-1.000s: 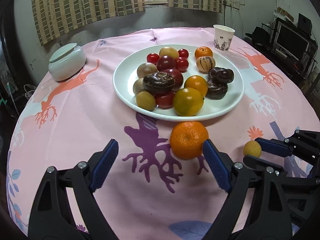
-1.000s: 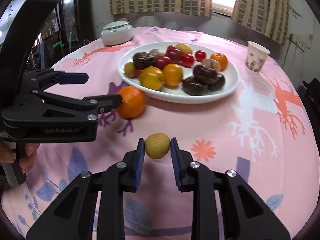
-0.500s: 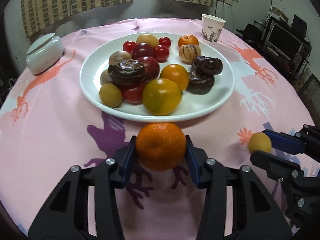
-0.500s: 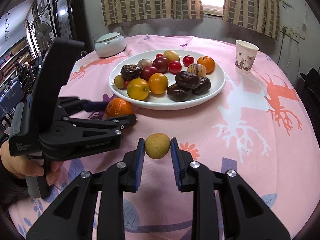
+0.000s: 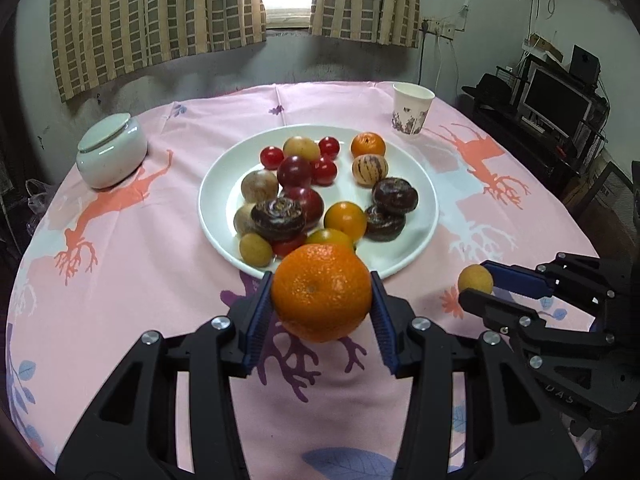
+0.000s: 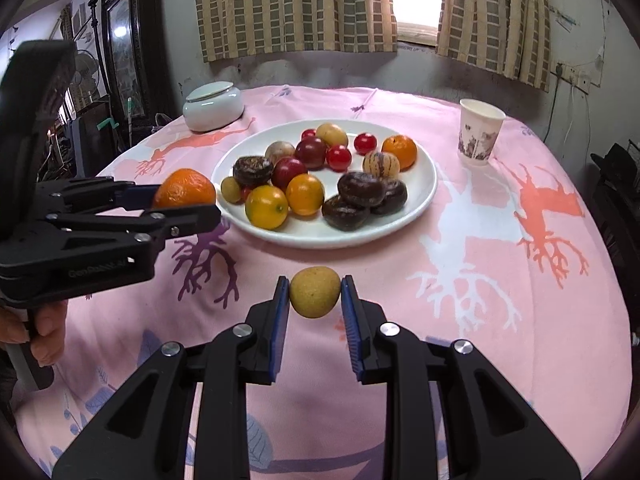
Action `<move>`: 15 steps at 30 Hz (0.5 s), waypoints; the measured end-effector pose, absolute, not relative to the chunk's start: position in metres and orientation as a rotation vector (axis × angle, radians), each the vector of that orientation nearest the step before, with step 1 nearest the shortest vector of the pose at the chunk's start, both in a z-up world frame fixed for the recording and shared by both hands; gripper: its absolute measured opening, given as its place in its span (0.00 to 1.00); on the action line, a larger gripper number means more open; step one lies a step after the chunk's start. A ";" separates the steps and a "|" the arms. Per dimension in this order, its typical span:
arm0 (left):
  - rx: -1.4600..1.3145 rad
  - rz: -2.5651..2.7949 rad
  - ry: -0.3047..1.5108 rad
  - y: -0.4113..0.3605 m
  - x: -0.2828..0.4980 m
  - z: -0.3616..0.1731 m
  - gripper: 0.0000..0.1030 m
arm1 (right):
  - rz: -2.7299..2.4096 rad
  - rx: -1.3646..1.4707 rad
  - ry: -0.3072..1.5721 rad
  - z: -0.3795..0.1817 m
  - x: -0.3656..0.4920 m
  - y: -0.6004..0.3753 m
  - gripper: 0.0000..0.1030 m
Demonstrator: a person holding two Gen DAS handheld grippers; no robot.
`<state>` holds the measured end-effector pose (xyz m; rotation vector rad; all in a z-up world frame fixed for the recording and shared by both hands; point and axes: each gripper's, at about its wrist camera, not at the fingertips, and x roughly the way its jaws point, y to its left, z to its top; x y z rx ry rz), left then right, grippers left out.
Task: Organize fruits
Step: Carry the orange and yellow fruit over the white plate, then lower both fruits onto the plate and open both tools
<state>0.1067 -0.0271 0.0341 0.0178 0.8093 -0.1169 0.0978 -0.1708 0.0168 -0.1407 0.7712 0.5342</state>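
Just short of the white plate (image 5: pixel 430 216), my left gripper (image 5: pixel 320 312) clamped the orange (image 5: pixel 322 298), my right gripper (image 6: pixel 315 304) pinched the small yellow fruit (image 6: pixel 315 291), both lifted, each needing a bare patch among the piled fruit.

A big dimpled orange (image 5: pixel 322 292) is up off the pink cloth, near edge of the white plate (image 5: pixel 416 184) just beyond it. To its right, a small yellow-brown fruit (image 6: pixel 315 291) is lifted too, well apart from the orange. On the plate: red tomatoes (image 5: pixel 295 171), two yellow-orange fruits (image 6: pixel 266 206), dark ridged rounds (image 5: pixel 278 218), a striped one (image 5: pixel 369 169), a small tangerine (image 5: pixel 368 145) at the far side.
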 end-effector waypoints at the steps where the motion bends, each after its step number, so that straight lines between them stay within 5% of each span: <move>1: 0.022 -0.112 0.801 -0.027 0.110 0.039 0.45 | 0.538 -0.153 0.762 0.020 0.101 -0.170 0.26; 15: 0.071 -0.034 0.814 -0.032 0.195 0.038 0.47 | 0.520 -0.127 0.689 0.036 0.190 -0.147 0.26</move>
